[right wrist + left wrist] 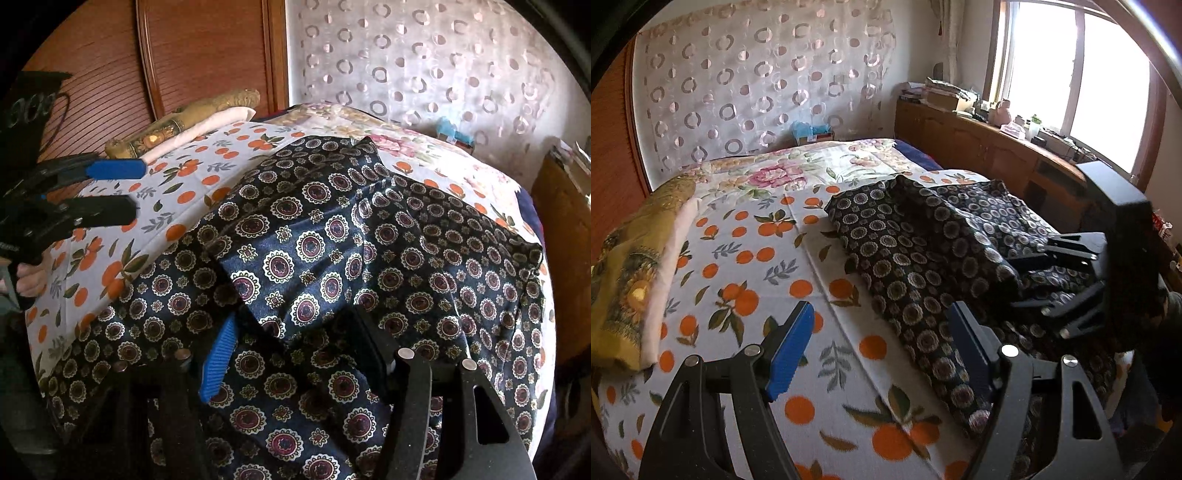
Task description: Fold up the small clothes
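Observation:
A dark navy garment (923, 258) printed with round medallions lies crumpled on the orange-print bed sheet (738, 266). In the right wrist view the garment (332, 229) fills the middle, one flap folded over the rest. My right gripper (295, 354) hangs low over it, jaws apart, with a fold of the fabric lying between the blue pad (219, 362) and the other finger. From the left wrist view the right gripper (1019, 282) also shows spread fingers on the cloth. My left gripper (879, 350) is open above the sheet at the garment's near edge, holding nothing; it appears again as the left gripper (138, 190).
A folded yellow sunflower cloth (631, 273) lies at the sheet's left edge. A floral quilt (798, 166) covers the far end of the bed. A cluttered wooden cabinet (979, 140) runs under the window; a wardrobe (184, 55) stands behind. A hand (31, 280) holds the left gripper.

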Available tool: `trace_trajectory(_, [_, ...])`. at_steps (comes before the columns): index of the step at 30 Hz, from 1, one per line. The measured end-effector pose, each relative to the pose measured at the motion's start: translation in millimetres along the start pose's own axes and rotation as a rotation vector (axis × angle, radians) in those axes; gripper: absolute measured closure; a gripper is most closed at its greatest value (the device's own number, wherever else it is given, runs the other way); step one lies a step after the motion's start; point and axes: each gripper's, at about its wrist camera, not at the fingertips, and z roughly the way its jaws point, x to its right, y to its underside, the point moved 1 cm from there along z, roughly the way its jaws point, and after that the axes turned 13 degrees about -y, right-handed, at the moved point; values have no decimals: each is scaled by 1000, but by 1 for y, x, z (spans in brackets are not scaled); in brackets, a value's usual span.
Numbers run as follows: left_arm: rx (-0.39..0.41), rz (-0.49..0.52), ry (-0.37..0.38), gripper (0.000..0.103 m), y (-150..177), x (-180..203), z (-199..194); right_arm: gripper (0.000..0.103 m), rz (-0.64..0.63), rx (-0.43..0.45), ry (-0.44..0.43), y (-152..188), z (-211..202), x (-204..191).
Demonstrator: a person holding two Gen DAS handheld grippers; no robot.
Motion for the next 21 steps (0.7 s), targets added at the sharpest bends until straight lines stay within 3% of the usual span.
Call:
trace_trajectory(3, [-12, -1, 5, 27, -3, 0, 9, 46, -5, -2, 17, 0, -4, -8])
trace_trajectory(4, [-17, -3, 5, 27, -4, 0, 11, 57, -6, -1, 18, 0, -3, -9])
trace_trajectory(6, [-25, 2, 5, 27, -4, 1, 15, 64, -1, 4, 7, 0, -4, -8])
trace_trajectory(8, [-29, 10, 10, 27, -3, 3, 17, 80, 14, 12, 2, 1, -6, -5])
trace_trajectory(11, [-40, 13, 19, 27, -3, 3, 21, 94, 46, 21, -15, 1, -9, -1])
trace_trajectory(15, [-53, 10, 22, 27, -1, 3, 26, 96, 65, 75, 30, -8, -28, 9])
trace_trajectory(18, [-65, 11, 26, 27, -1, 4, 31, 97, 106, 154, 75, -17, -51, 29])
trace_trajectory(21, [-75, 13, 32, 27, -2, 5, 32, 97, 152, 179, 122, -23, -65, 56])
